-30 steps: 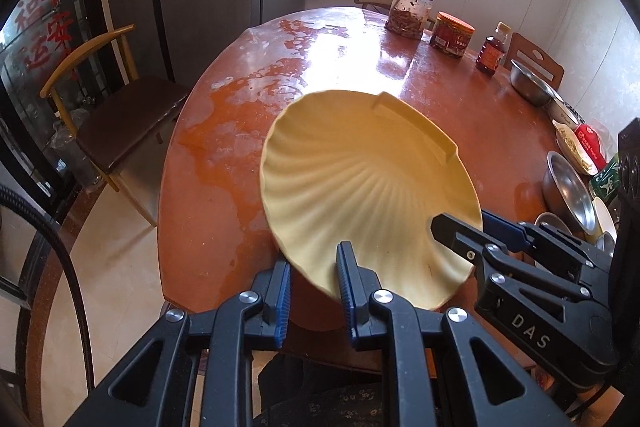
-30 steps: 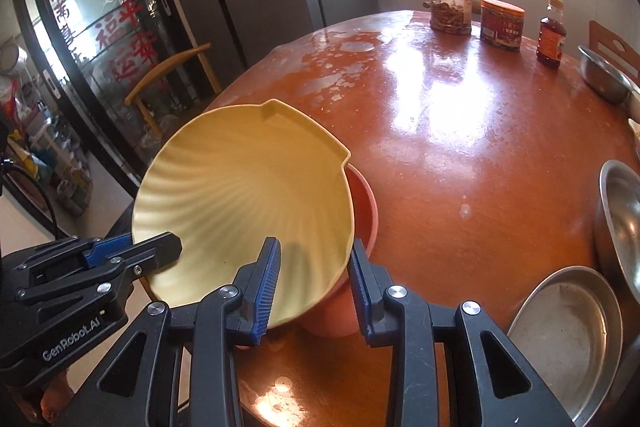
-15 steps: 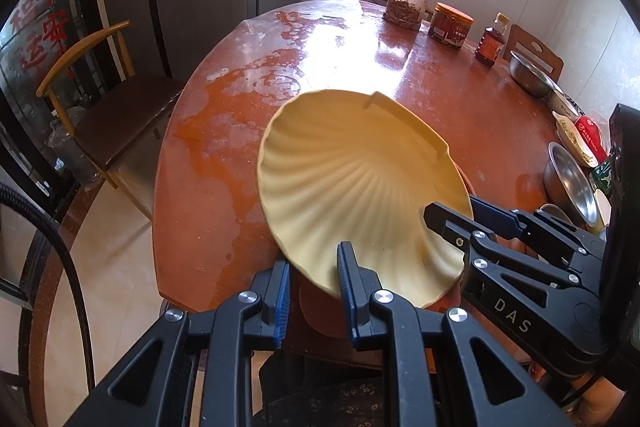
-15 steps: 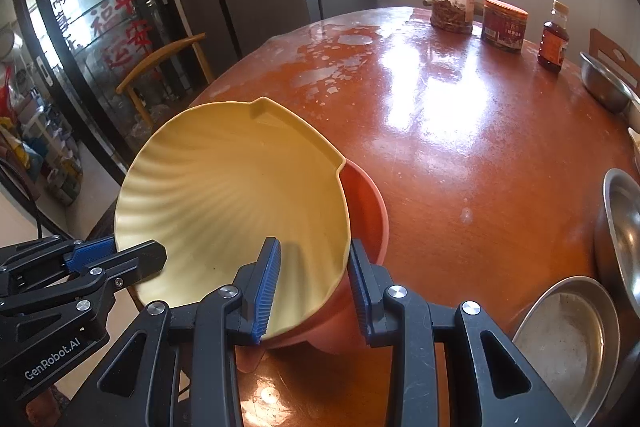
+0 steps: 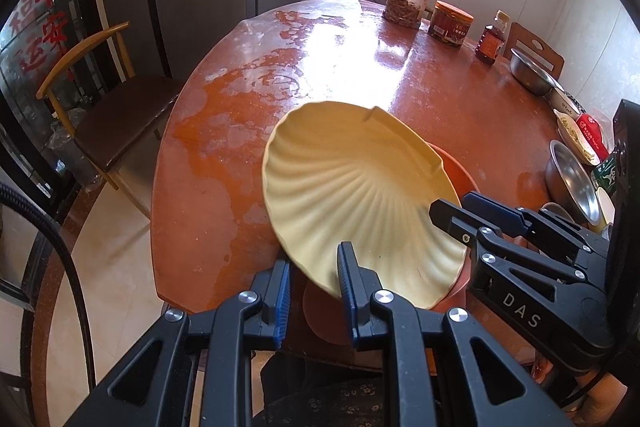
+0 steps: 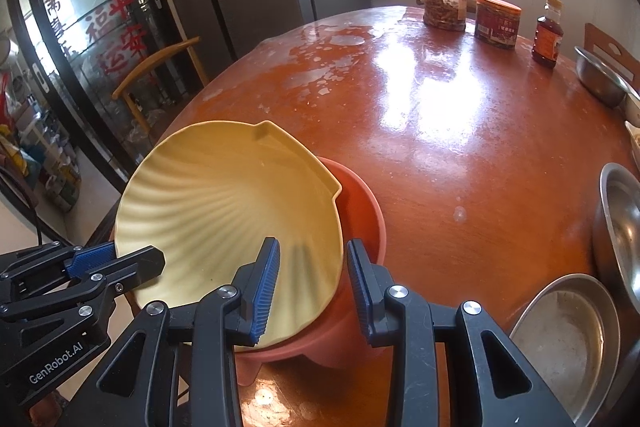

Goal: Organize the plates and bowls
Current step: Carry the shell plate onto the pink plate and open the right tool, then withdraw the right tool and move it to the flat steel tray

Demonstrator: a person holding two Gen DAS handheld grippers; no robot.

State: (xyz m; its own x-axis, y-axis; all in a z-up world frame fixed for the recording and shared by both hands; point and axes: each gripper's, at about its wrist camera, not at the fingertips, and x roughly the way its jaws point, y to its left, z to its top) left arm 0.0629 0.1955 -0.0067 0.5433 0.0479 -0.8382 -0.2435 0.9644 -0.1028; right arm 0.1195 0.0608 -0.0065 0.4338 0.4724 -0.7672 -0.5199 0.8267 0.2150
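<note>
Room: kitchen-dining corner, window at back, glass cabinet with red characters at left.
Desk: round, glossy red-brown, pale worn patches on the far left side.

1. Plate: yellow, shell-ribbed, tilted. A second ago it hung clear above the desk; it has since come down, and its right edge now lies in the bowl while the left edge is raised.
2. Bowl: salmon-pink, at the near desk edge, directly under the plate. Only a rim crescent shows.
3. Left claw: jaws stand either side of the plate's near-left rim with a gap showing on the outer side; whether it pinches the rim or merely brackets it, cannot tell.
4. Right claw: jaws straddle the plate's near-right rim and the bowl wall, visibly apart; reads as released.
5. Steel pans: at the right desk edge, not yet stacked.
6. Jars and a bottle: far side, well apart from the work.

Status, by judgement: nesting nearly done; the plate needs levelling before letting go, else it may slide off toward the desk edge. Steel ware remains.
</note>
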